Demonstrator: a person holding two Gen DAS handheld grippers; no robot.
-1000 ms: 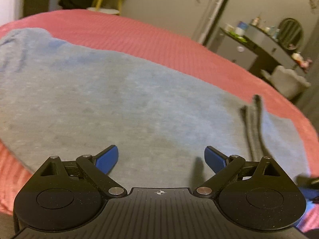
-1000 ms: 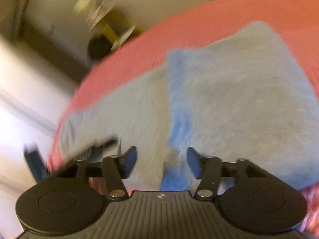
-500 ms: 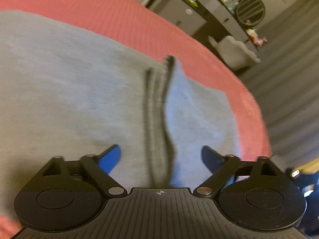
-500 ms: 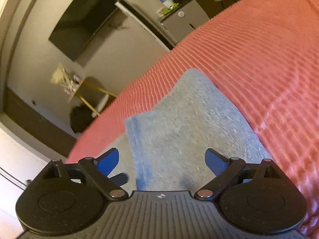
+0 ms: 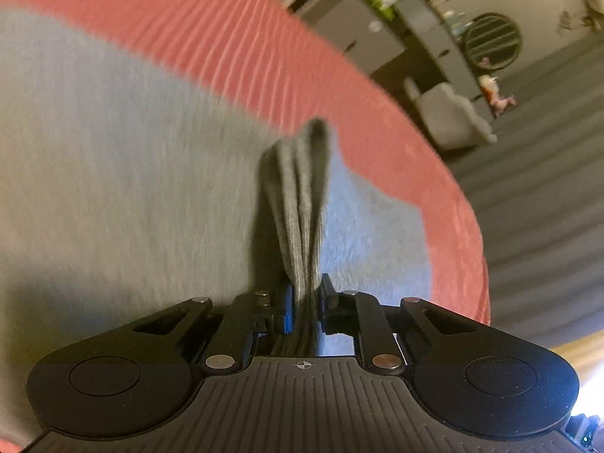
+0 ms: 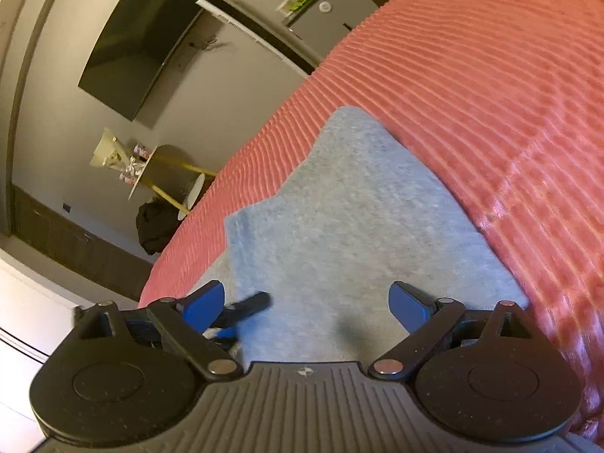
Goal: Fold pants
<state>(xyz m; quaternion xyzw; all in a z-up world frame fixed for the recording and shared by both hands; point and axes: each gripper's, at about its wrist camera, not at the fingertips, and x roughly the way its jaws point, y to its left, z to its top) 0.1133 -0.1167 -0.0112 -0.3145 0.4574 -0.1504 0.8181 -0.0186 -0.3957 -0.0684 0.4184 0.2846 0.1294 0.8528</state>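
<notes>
The left gripper [image 5: 302, 304] has just closed, its blue pads clamped on the bunched, ribbed grey waistband [image 5: 298, 188] of the pants [image 5: 113, 173], soft fleecy grey fabric spread flat on the ridged pink bedspread [image 5: 264, 56]. The right gripper [image 6: 305, 302] stands wide, nothing between its jaws, above a folded layer of the pants with a stepped edge.
</notes>
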